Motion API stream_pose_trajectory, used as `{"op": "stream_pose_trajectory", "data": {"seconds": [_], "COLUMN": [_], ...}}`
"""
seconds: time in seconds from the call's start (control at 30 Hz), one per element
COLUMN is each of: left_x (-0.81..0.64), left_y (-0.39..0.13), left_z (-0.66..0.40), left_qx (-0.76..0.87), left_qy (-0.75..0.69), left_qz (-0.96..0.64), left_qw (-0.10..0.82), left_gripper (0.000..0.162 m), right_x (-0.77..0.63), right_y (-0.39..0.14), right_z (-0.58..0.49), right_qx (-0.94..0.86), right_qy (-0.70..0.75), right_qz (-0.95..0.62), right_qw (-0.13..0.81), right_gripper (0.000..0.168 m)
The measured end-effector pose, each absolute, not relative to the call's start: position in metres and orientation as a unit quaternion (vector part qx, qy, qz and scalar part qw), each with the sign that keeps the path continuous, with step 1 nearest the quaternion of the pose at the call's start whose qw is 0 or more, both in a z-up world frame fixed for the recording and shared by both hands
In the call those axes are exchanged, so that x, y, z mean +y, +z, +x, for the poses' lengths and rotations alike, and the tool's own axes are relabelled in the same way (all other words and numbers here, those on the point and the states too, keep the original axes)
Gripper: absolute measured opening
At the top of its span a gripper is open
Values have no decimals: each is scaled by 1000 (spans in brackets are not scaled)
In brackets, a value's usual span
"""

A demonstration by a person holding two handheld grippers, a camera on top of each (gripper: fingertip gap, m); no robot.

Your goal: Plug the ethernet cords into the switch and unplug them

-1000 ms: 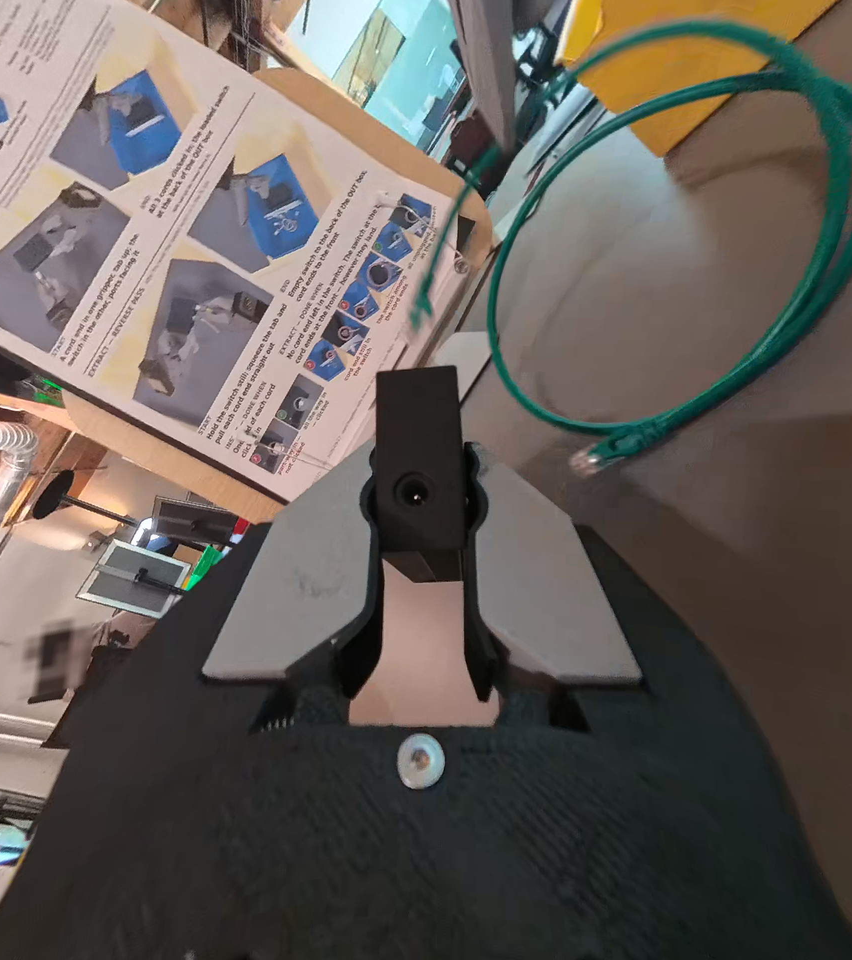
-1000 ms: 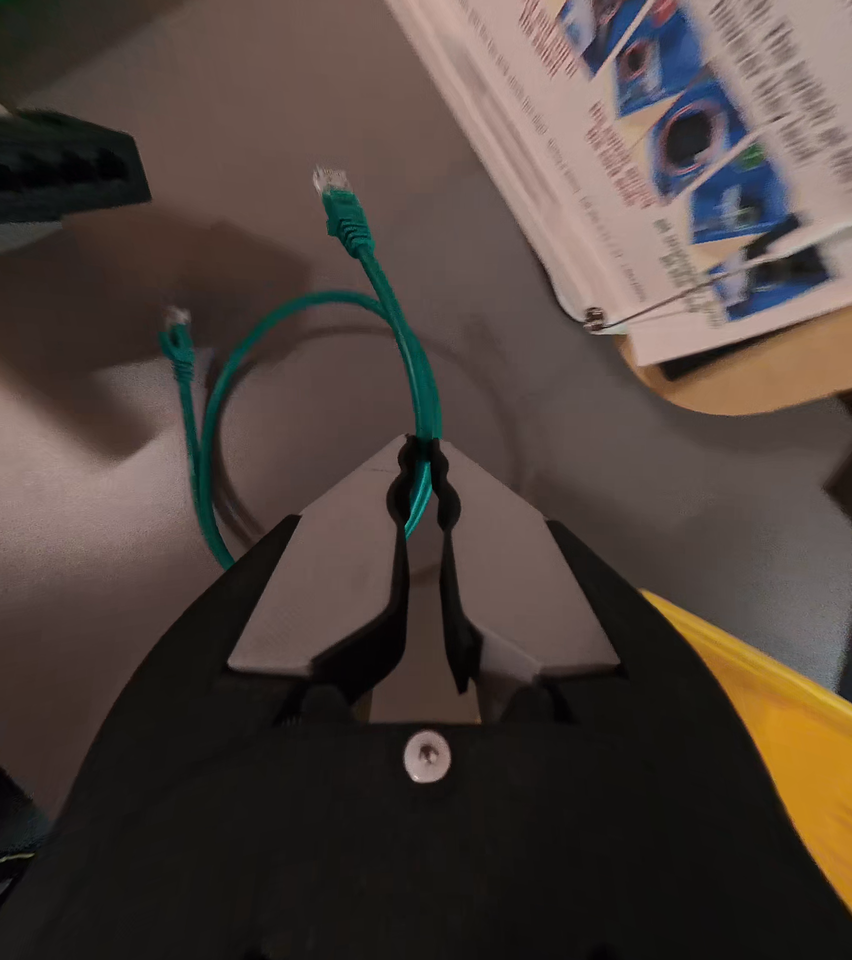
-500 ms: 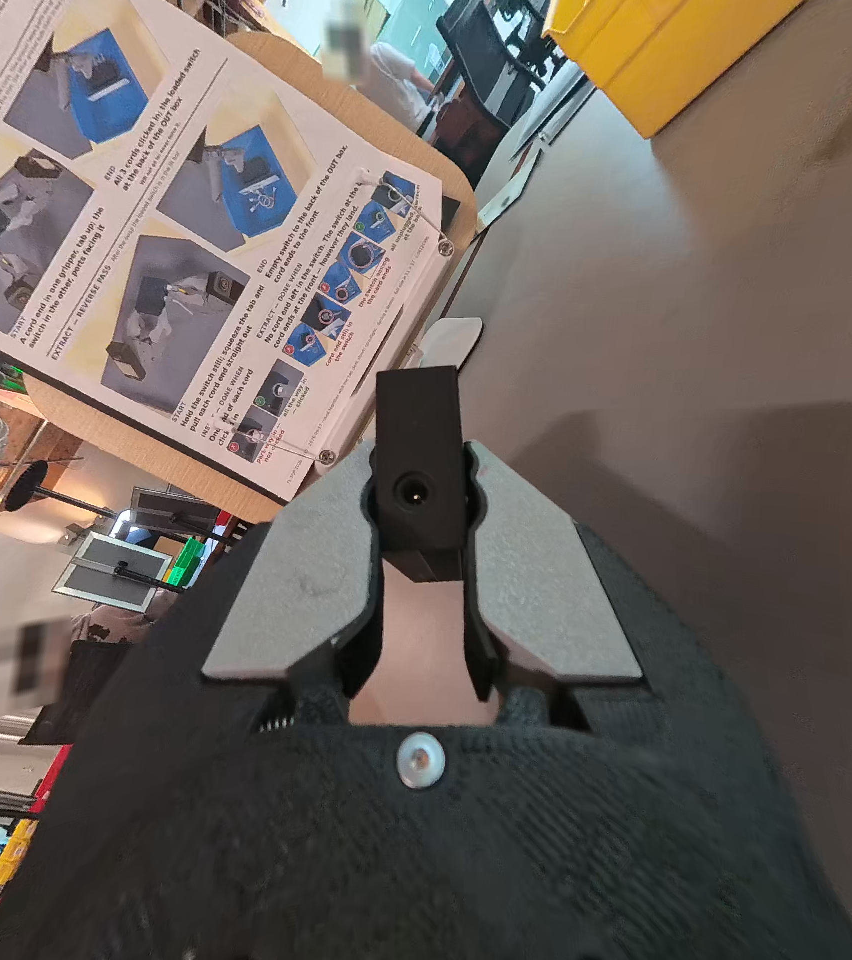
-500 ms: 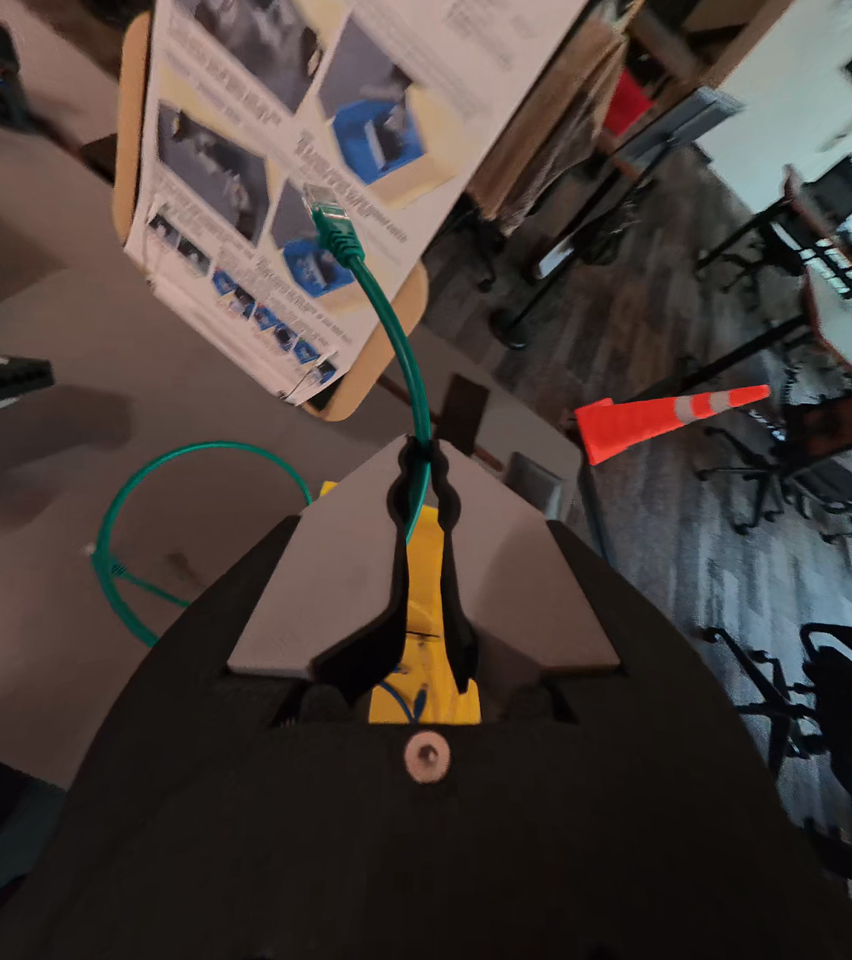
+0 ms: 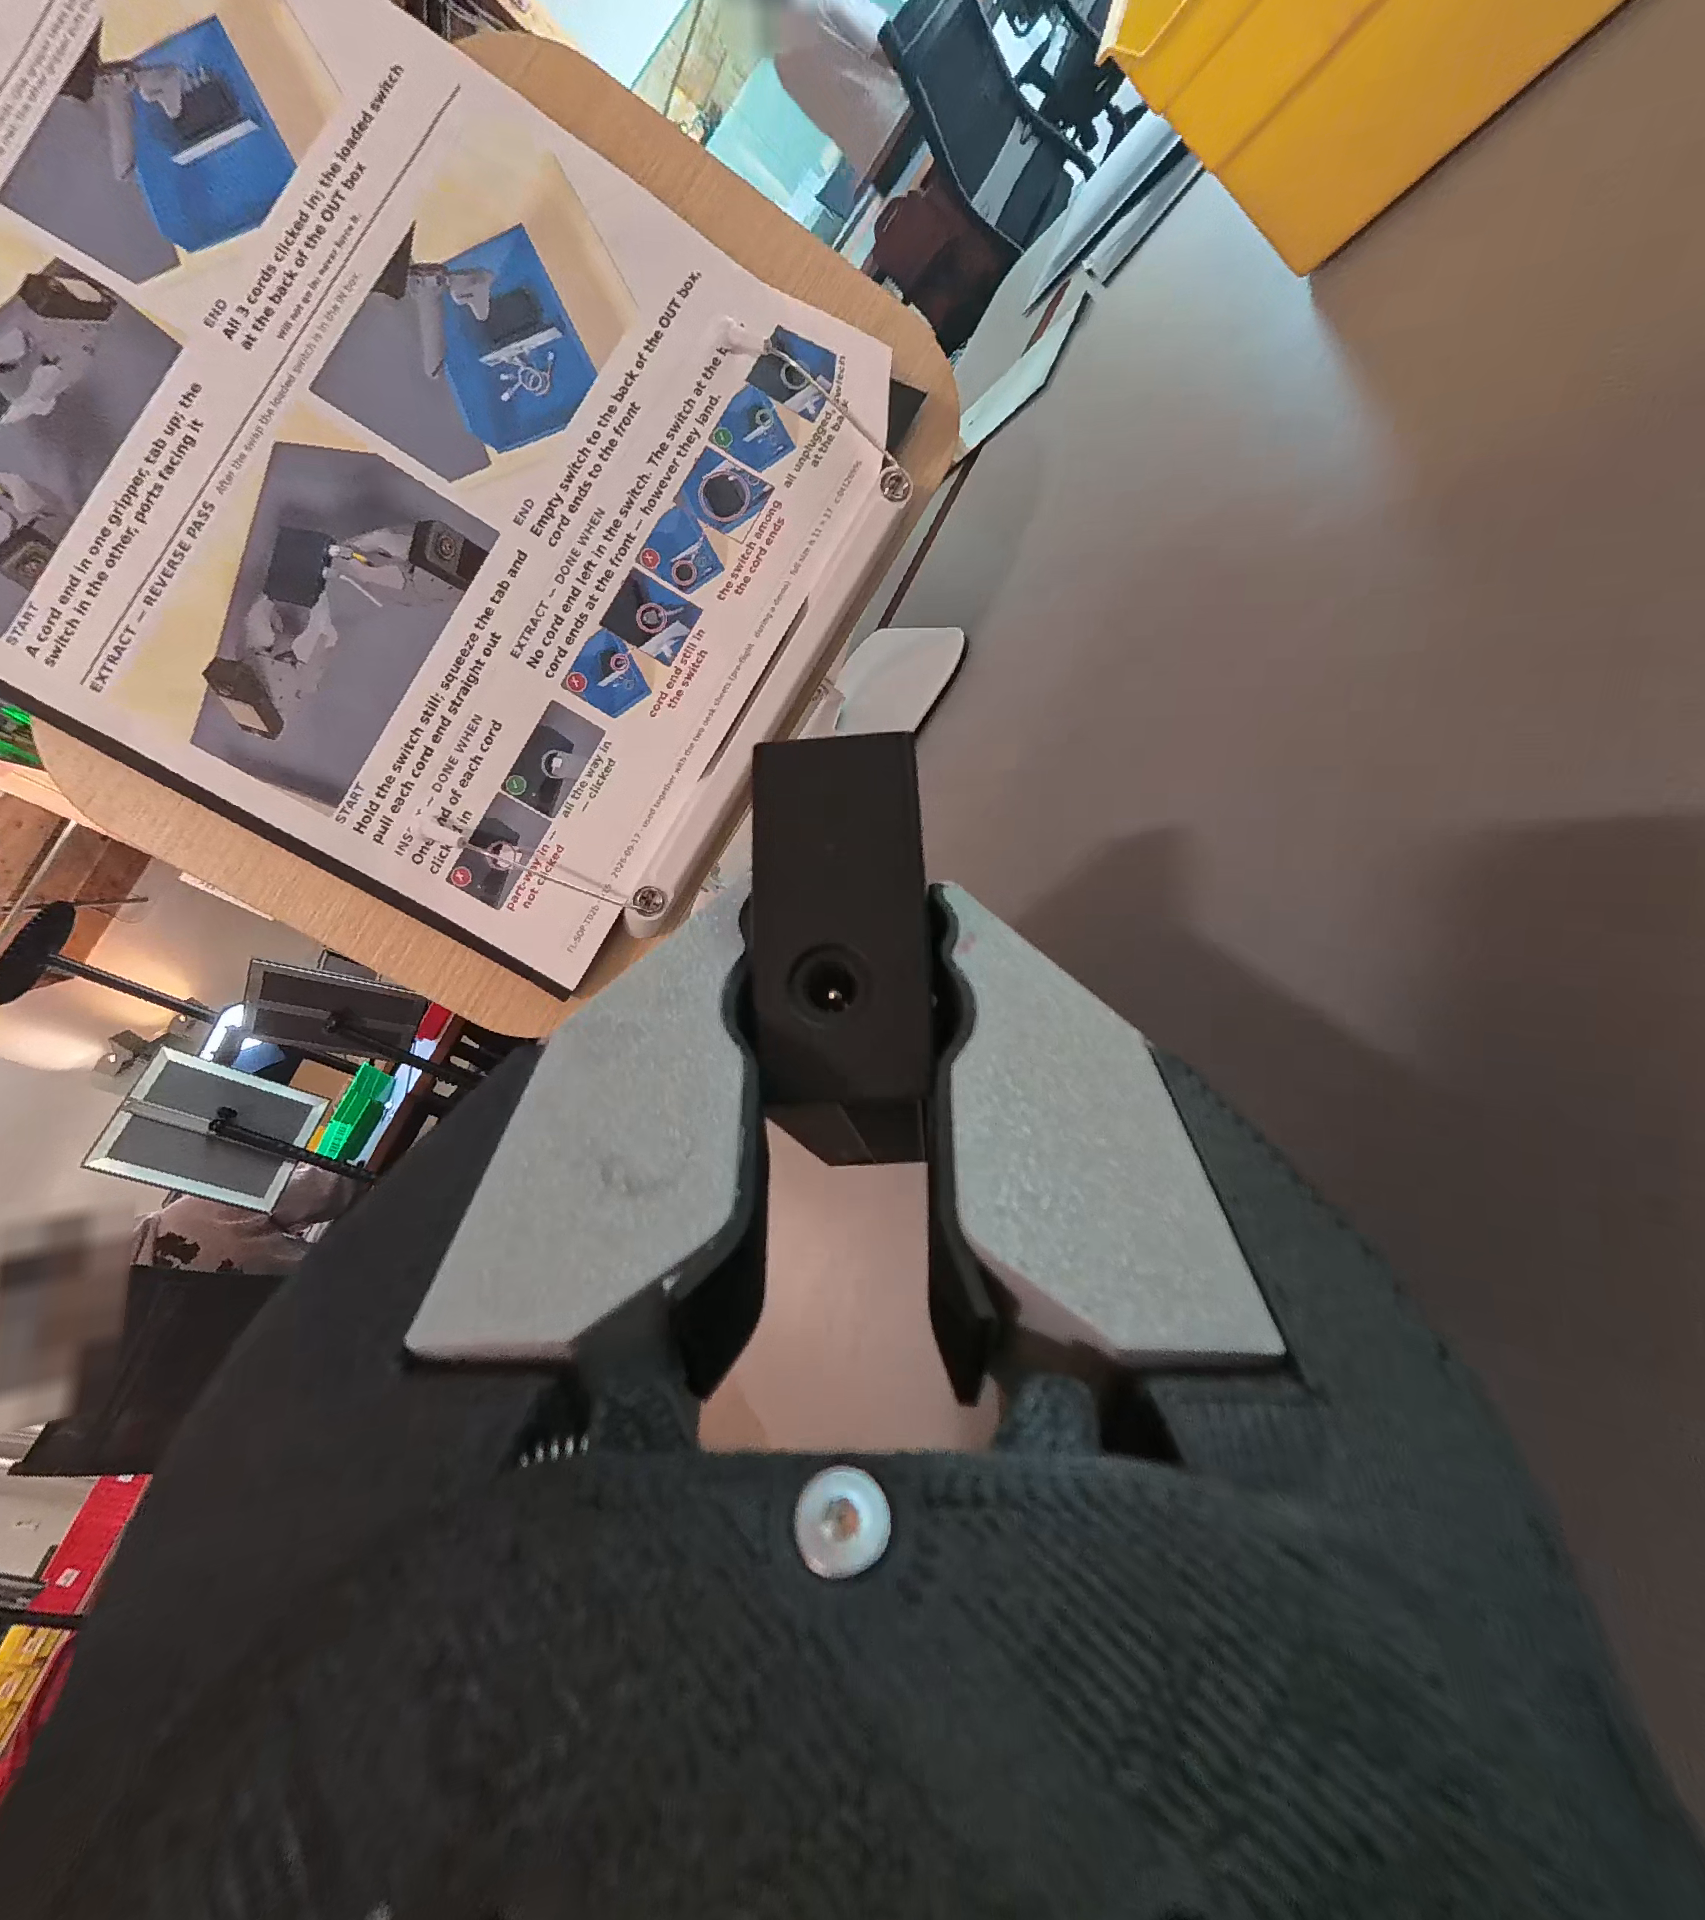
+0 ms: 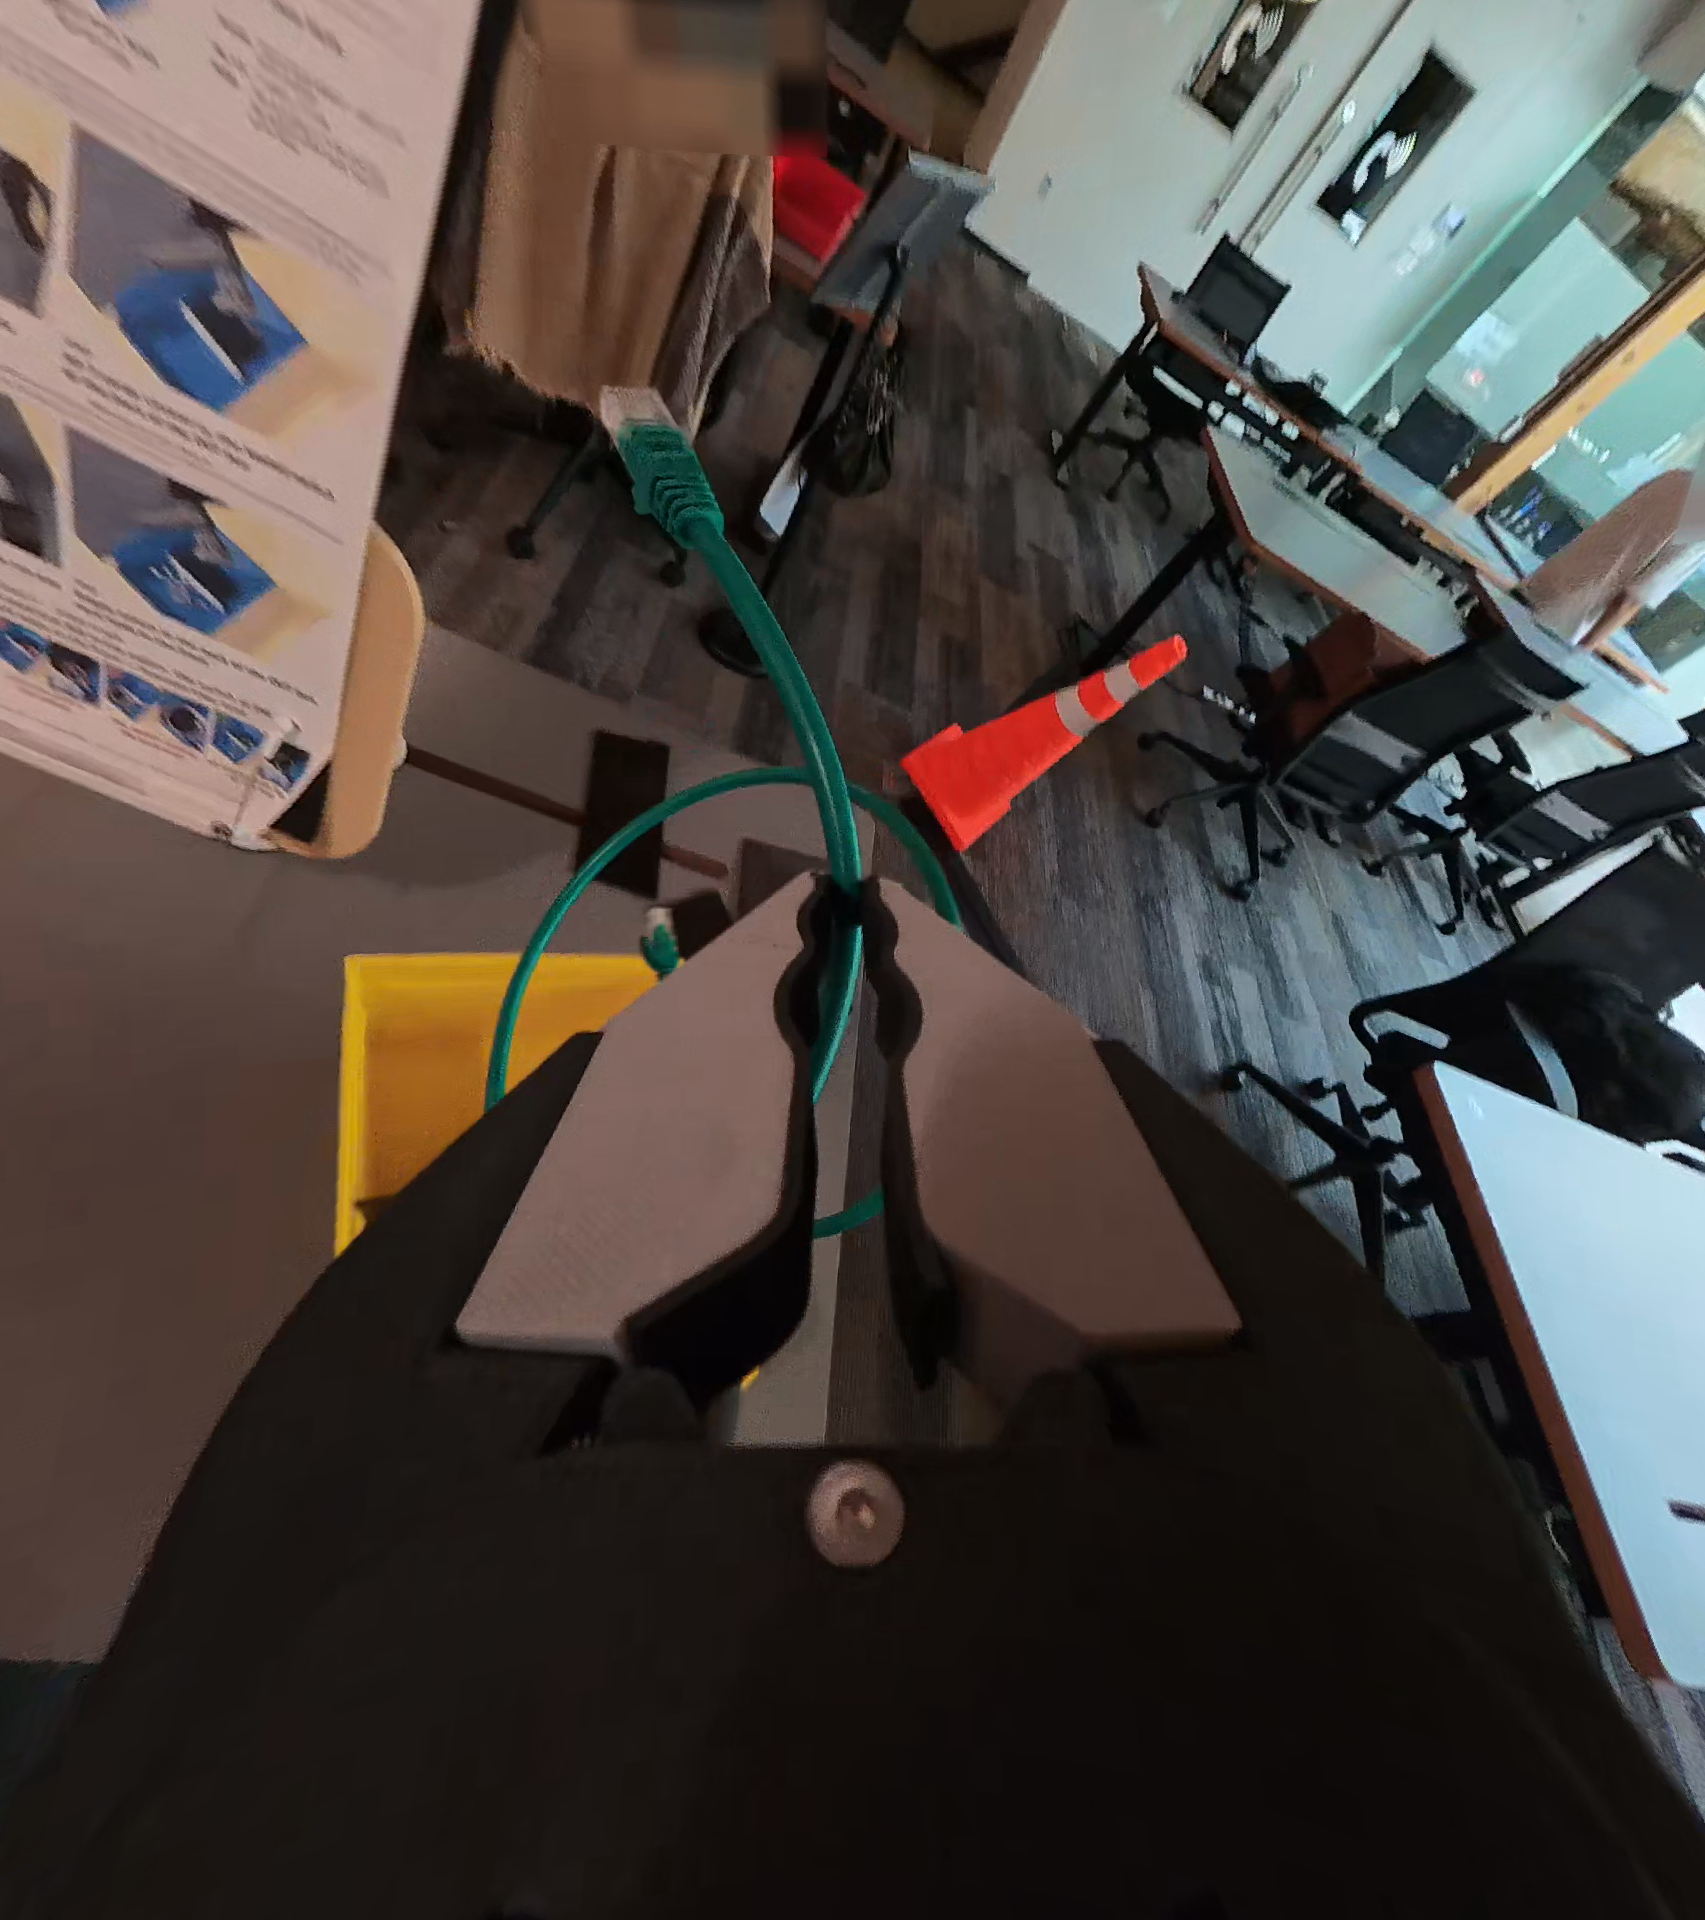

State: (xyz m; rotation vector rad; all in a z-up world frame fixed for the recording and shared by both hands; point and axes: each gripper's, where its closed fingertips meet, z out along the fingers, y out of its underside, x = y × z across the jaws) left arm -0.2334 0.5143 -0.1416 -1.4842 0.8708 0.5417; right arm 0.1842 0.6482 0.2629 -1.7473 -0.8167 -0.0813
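Green cord (image 6: 794,717) — beyond table edge (image 6: 619,694)

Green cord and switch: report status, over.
Left gripper shut on black switch. Right gripper shut on green cord, plug free in air. Nothing between them seen.

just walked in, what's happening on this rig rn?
A person is working two handheld grippers. The left gripper is shut on the black switch, held up off the grey table. The right gripper is shut on the green ethernet cord, lifted, its plug sticking out ahead and the rest looping above a yellow bin. The plug is not near the switch in either view.
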Motion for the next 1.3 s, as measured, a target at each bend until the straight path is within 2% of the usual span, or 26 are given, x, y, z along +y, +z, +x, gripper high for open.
{"op": "stream_pose_trajectory", "data": {"seconds": [0.03,0.17,0.53,0.77,0.9,1.1,1.17,1.2,1.3], "left_x": [514,514,514,513,503,483,478,475,469], "left_y": [-141,-140,-143,-144,-128,-107,-101,-98,-92], "left_z": [-233,-233,-230,-225,-209,-183,-177,-173,-165], "left_qx": [379,379,386,398,418,433,437,440,444], "left_qy": [236,237,235,232,226,176,174,172,168], "left_qz": [-644,-642,-642,-635,-584,-530,-513,-505,-489], "left_qw": [621,623,619,620,658,708,718,723,732], "left_gripper": [27,28,28,28,27,27,27,27,27], "right_x": [652,668,682,683,682,691,679,666,594], "right_y": [251,180,-98,-196,-184,-85,-53,-40,-25], "right_z": [190,205,225,219,216,184,150,126,37], "right_qx": [-347,-355,-430,-448,-431,-444,-446,-456,-514], "right_qy": [-38,-39,-62,-61,-57,-41,22,73,262], "right_qz": [-753,-794,-875,-882,-892,-851,-830,-812,-735], "right_qw": [558,493,213,130,125,276,334,356,355], "right_gripper": [1,2,4,5,7,51,64,64,74]}}
